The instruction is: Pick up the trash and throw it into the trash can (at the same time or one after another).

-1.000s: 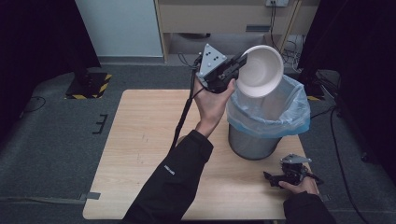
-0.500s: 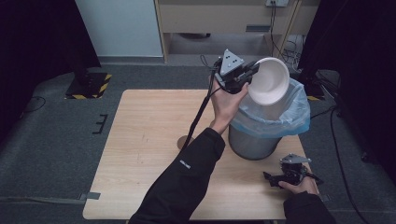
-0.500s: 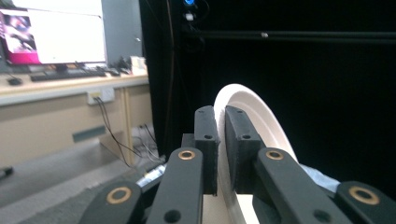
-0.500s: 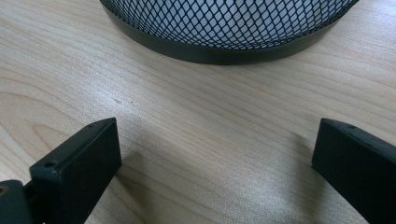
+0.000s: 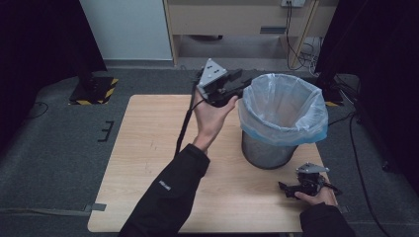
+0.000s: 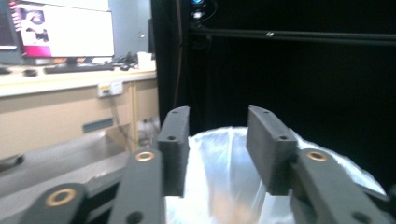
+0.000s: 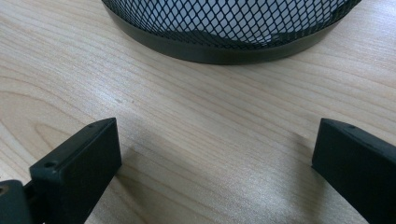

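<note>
On table, upright bin (image 5: 276, 133), mouth skyward

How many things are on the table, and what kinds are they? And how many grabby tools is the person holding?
Mesh bins: 1
Bin bags: 1, lining the bin
Grippers: 2, the left gripper open beside the bag's rim, the right gripper open on the table
Total: 4
</note>
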